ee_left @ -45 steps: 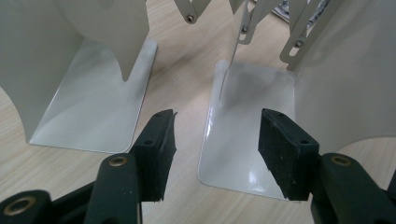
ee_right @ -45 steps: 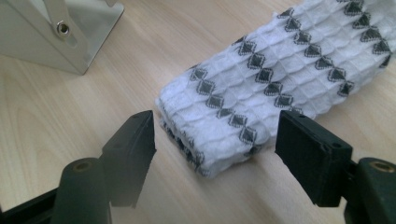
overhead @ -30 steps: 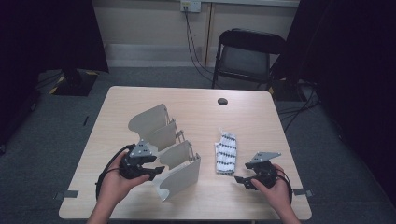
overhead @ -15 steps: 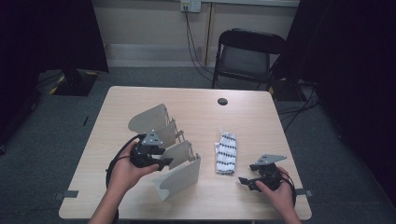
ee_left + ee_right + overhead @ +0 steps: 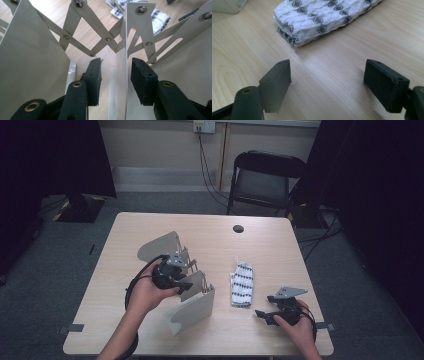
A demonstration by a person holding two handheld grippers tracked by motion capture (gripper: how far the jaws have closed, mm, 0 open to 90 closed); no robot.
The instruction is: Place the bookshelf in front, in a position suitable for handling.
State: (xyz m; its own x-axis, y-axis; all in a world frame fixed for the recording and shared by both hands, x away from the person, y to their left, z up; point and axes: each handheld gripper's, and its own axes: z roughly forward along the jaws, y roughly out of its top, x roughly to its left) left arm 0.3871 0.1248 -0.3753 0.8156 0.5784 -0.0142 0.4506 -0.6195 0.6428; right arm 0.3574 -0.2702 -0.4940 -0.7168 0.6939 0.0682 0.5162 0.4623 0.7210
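Matt metal rack (image 5: 192, 307), woven cloth (image 5: 243, 282)

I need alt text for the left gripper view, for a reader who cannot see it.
The left gripper straddles a thin upright divider plate of a grey expanding metal rack, jaws closing but not yet pressing on it. Riveted scissor bars link the plates, and a folded patterned cloth lies on the wooden table behind.
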